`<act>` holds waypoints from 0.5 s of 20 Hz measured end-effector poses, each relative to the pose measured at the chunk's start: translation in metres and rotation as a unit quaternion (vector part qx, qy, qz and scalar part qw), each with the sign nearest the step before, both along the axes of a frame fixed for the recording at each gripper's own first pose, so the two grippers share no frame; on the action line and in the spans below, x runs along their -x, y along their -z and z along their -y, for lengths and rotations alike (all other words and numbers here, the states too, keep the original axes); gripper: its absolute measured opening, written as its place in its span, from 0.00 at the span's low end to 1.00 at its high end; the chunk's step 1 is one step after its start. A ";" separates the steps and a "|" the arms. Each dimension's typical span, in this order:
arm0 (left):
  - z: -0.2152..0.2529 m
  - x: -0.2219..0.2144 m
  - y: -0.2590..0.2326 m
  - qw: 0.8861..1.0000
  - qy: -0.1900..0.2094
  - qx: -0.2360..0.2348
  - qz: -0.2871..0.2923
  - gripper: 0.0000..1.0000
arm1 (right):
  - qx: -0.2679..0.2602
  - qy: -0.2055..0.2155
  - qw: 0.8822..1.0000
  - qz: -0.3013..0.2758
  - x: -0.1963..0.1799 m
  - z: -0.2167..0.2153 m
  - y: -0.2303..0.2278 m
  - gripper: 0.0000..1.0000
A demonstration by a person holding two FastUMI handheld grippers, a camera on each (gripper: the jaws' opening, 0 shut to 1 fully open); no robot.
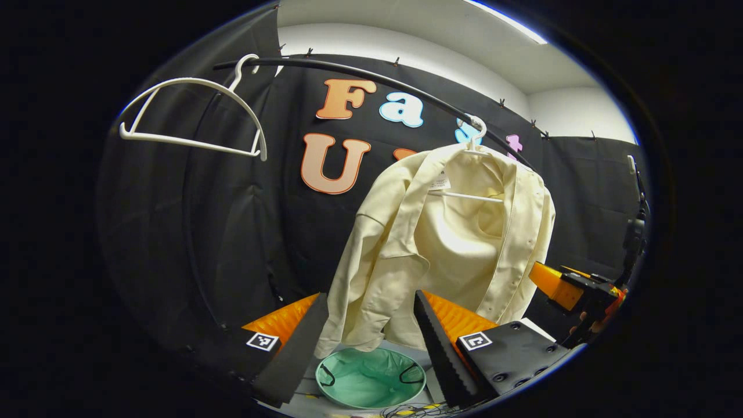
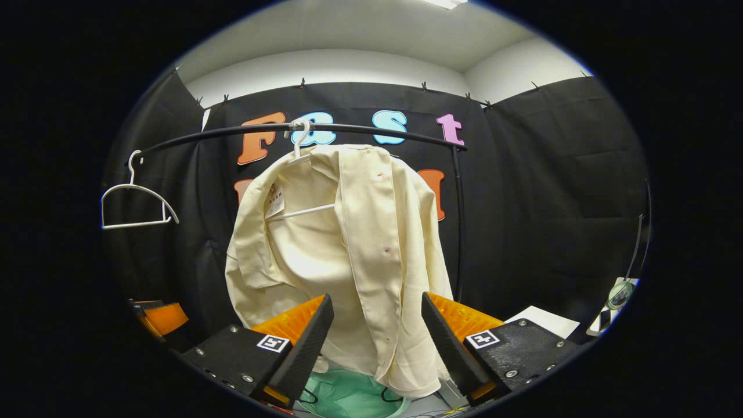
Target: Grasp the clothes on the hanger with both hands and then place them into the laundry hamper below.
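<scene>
- Cream shirt [image 1: 441, 244] hangs open-fronted on a white hanger [image 1: 475, 134], hooked on the black curved rail [image 1: 371, 78]. In the right gripper view the same shirt [image 2: 342, 255] hangs off its hanger [image 2: 299, 139] with the button placket facing the camera.
- Shirt hem and one sleeve dangle just above the green laundry hamper [image 1: 371, 377], which sits on the floor right below; hamper rim also shows under the hem in the right gripper view [image 2: 348, 397].
- Left tool [image 1: 371, 337]: fingers apart, nothing between them pressed; lower shirt edge shows in the gap, contact can't be told.
- Right tool [image 2: 377, 337]: fingers apart, shirt front hangs in the gap, no clamping visible.
- Right tool also shows at the right edge of the left gripper view [image 1: 574, 290], beside the shirt's side.
- Second white hanger, empty [image 1: 191, 116], hangs further along the rail, well apart from the shirt; also in the right gripper view [image 2: 136, 200].
</scene>
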State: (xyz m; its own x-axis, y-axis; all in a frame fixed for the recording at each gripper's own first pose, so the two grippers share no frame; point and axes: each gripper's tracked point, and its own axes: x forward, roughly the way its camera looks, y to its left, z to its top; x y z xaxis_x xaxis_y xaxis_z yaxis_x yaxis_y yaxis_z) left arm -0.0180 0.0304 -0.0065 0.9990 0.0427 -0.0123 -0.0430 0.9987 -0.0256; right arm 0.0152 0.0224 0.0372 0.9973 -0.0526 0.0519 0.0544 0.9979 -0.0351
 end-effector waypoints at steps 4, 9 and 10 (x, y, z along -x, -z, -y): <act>-0.006 0.001 -0.002 1.000 -0.005 0.006 0.001 0.97 | 0.012 0.013 1.000 0.020 -0.020 -0.002 -0.018 0.95; -0.014 0.001 -0.001 1.000 -0.012 0.012 0.002 0.97 | 0.019 0.039 0.999 0.019 -0.052 -0.001 -0.032 0.95; -0.016 0.000 -0.001 1.000 -0.013 0.014 0.002 0.97 | 0.020 0.041 0.999 0.023 -0.058 -0.004 -0.036 0.95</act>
